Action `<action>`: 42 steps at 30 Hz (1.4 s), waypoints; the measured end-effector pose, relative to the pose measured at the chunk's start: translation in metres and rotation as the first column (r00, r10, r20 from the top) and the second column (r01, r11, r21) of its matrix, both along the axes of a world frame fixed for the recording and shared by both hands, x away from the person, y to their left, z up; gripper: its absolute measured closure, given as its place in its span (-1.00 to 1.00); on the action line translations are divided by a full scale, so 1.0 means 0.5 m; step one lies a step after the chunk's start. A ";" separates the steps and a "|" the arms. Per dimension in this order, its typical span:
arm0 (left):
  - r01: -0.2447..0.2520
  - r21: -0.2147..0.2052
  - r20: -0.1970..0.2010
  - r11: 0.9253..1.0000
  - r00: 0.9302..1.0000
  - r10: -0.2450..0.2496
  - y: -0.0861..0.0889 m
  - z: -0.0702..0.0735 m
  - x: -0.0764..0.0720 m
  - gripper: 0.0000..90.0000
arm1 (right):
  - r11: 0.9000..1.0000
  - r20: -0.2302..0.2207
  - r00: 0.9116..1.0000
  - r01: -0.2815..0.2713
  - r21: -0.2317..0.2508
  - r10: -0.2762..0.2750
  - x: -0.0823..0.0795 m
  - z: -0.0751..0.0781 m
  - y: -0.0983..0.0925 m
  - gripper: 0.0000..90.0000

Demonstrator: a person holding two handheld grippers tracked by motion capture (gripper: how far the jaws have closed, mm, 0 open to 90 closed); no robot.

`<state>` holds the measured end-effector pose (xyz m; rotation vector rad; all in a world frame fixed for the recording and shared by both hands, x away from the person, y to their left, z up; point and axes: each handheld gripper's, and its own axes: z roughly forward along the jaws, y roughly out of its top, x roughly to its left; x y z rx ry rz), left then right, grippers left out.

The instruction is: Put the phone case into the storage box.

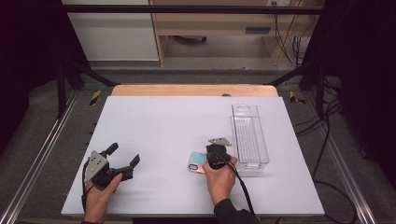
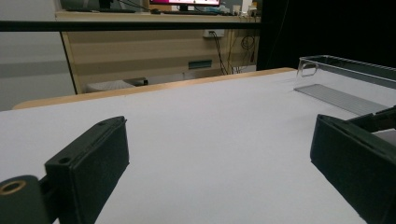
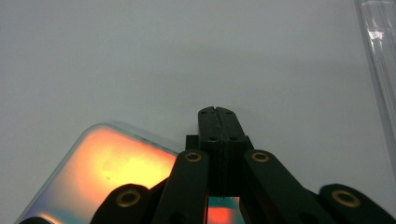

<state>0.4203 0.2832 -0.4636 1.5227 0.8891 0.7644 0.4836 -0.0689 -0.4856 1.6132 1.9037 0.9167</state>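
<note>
Nearest the high camera we saw our two hands at the near edge of the white table. Our left hand held the left gripper well to the left of everything else, its jaws spread wide apart with nothing but bare tabletop between them; in the left gripper view the two black pads stood far from each other, low over the surface.

Our right hand held the right gripper over the iridescent phone case. In the right gripper view its jaws were pressed together, pad against pad, with no gap between them and nothing caught there. The phone case lay flat on the table beneath and to the left of those closed jaws, glowing orange with a bluish edge, its rounded corner pointing away from us. We could not tell whether the jaw tips touched the case.

Just to the right of the right gripper stood a long clear plastic bin, running away from us, with a cut-out handle at its far end. We saw nothing inside it, only its ribbed floor. From the left gripper the same bin lay ahead and to the right. The phone case sat outside the bin, close beside its near left corner.
</note>
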 end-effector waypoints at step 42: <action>0.155 0.093 -0.047 0.983 0.987 -0.151 -0.081 0.006 -0.018 -0.93 | 0.879 0.265 0.860 -0.470 0.076 0.437 -0.071 0.129 -0.069 -0.75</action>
